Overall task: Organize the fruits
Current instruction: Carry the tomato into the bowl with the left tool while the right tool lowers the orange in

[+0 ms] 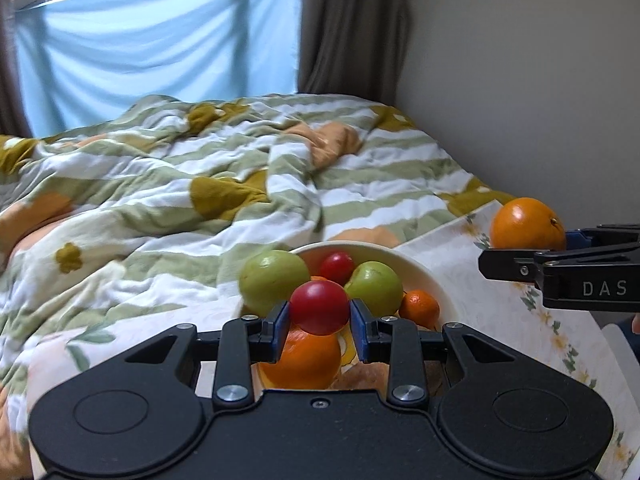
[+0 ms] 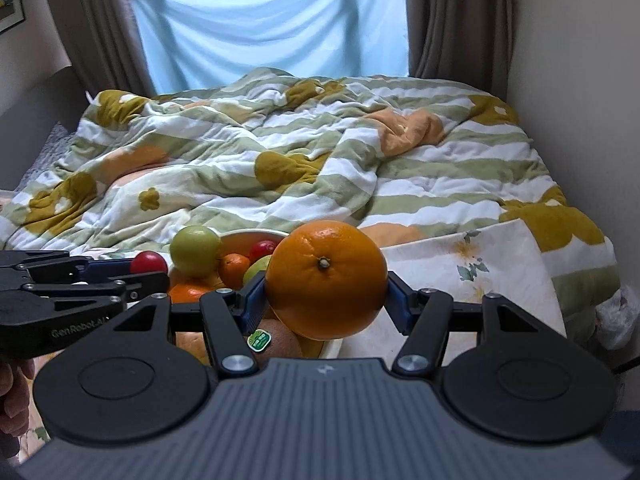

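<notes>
- The landmark is the round cream-white bowl (image 1: 436, 284), which stands on a floral-printed white tabletop (image 1: 460, 256) in front of a bed covered by a rumpled green-and-white striped quilt (image 1: 180, 168).
- Already inside the bowl: two smooth green round fruits (image 1: 274, 280), a small glossy red round fruit at the back (image 1: 337, 266), a small mandarin (image 1: 419, 307) by the bowl's right wall, a large orange at the bowl's near side (image 1: 310, 360), and a brown kiwi with a green sticker (image 2: 280, 340).
- The left gripper (image 1: 319, 314) is clamped on a dark red round plum-like fruit (image 1: 319, 307), its blue pads pressing both sides, held above the bowl's near half.
- The right gripper (image 2: 326, 286) is clamped on a big dimpled navel orange (image 2: 326, 280), held to the right of the bowl, over or just past its rim; exactly which cannot be told.
- Judgement: the bowl is well filled, so the task looks far along if fruit is being gathered there.
- Equally, both fruits may be on their way out for sorting; the pictures do not settle this.
- No loose fruit shows on the tabletop around the bowl.
- What seems left: setting down these two held fruits.
</notes>
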`<state>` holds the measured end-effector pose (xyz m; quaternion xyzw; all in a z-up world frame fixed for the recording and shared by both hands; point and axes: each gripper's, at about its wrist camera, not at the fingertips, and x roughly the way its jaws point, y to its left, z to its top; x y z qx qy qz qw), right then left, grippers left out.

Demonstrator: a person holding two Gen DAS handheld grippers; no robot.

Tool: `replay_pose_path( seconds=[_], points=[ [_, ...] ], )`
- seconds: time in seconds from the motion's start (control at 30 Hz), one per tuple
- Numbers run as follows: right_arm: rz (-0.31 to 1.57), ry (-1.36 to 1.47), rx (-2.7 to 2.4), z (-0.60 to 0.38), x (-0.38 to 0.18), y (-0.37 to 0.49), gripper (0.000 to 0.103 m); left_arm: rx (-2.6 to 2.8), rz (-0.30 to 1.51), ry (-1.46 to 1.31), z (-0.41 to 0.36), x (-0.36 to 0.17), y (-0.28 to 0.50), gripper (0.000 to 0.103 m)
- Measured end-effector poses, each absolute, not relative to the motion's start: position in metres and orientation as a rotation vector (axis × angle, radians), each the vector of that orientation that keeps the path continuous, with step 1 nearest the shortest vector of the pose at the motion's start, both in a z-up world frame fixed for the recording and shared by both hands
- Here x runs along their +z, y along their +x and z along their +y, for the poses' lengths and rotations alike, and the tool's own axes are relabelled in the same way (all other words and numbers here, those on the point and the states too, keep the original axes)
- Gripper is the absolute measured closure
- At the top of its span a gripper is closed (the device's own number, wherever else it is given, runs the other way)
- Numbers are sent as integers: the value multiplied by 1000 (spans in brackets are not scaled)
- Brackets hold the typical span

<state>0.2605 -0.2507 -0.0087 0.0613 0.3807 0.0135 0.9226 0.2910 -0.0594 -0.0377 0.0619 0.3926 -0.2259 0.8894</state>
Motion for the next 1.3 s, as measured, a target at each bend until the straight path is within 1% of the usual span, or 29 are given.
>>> replay_pose_path(
  seconds=[0.2,0.3,0.37,0.4,0.43,0.6,0.77,1.3],
  points=[
    [800,147,-14,-252,-17,266,28,-530,840,155,-69,-47,303,67],
    [802,147,-32,-253,-18,267,28,-549,850,173,-74,-49,304,65],
    [799,149,-44,-255,-18,267,28,-561,838,175,-73,-47,302,47],
    [799,151,-49,-256,-18,266,28,-568,829,172,-72,-45,300,30],
    [798,152,-52,-256,-18,266,28,-570,813,171,-71,-42,297,20],
    [798,144,-55,-256,-17,267,28,-555,780,182,-60,-33,290,19],
    [805,128,-28,-248,-18,273,28,-489,761,152,-37,-24,288,12],
    [828,46,130,-185,-33,305,27,-320,770,83,20,-21,277,11]
  ],
)
